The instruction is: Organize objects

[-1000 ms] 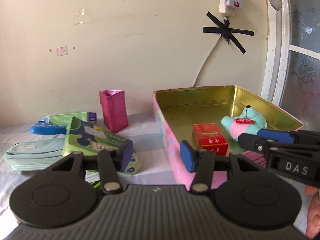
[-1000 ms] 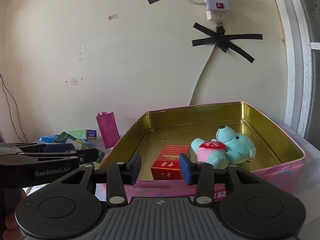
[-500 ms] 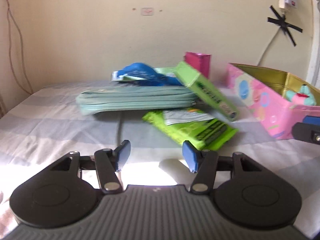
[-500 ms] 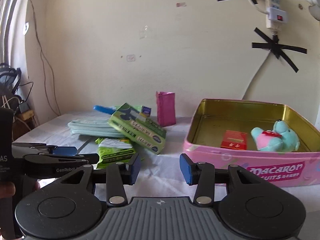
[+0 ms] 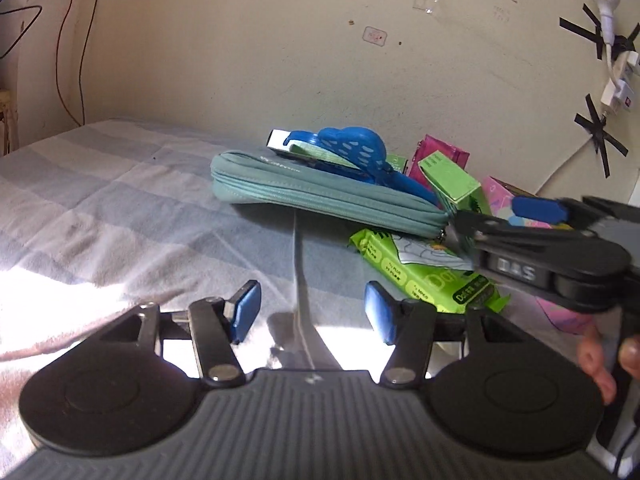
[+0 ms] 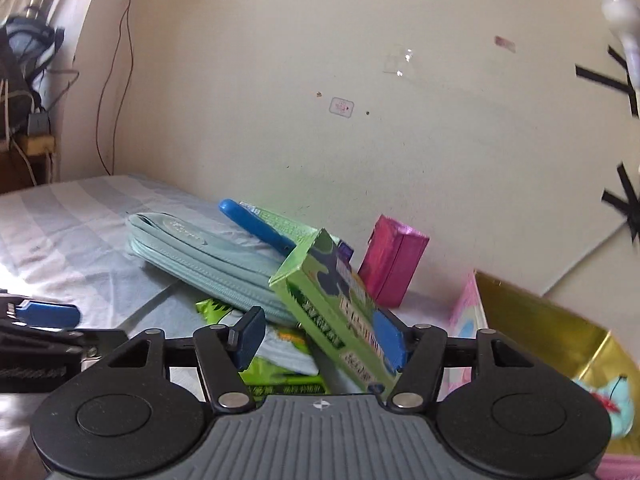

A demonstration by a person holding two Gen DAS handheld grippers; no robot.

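pouch: one teal zip pouch | boxes: one green box, one magenta box | packets: one green packet | blue plastic pieces: one | tins: one pink tin | plush toys: one

Left gripper: black linkage arms with silver pivot screws, two round black discs either side of a ribbed grey housing, blue rubber pads on the fingers. Right gripper: same build; seen from the left wrist camera, its side carries white "DAS" lettering, just beyond the left gripper's right disc.
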